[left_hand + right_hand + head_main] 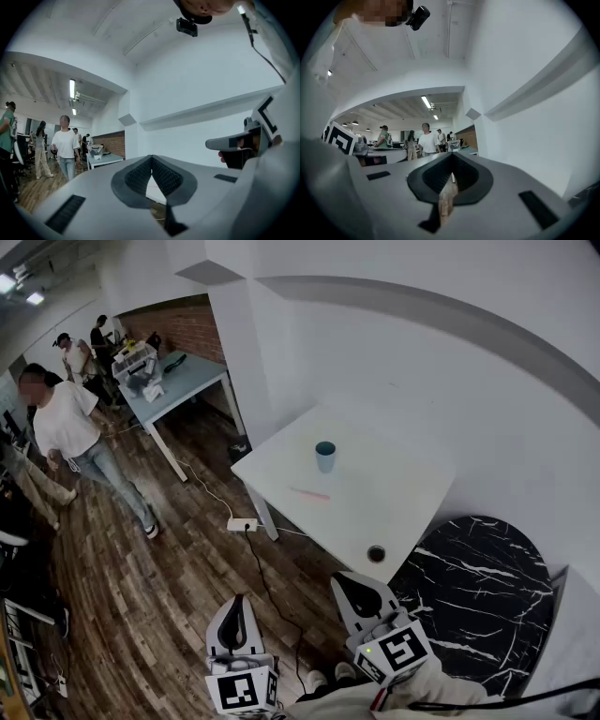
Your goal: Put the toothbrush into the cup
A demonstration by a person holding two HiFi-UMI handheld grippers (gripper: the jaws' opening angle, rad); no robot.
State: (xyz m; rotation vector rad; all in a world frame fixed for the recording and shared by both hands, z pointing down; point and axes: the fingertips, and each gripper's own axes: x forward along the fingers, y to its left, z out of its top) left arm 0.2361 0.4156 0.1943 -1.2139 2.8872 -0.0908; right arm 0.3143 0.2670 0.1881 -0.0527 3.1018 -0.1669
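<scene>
Head view: the pink toothbrush (309, 493) is lying flat on the white tabletop (394, 493), near the teal cup (324, 456) but not touching it. The cup's standing upright. Left tool (237, 610) and right tool (354, 594) both sit low in frame, short of the tabletop. Each one is pinched fully together with nothing in it.

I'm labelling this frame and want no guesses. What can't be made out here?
- Toothbrush: head view, too small to tell its bristle end.
- Cup: head view, too small to see inside; the left gripper and right gripper block it in their own views.
- Dark round spot on the table: head view, too small to identify.
</scene>
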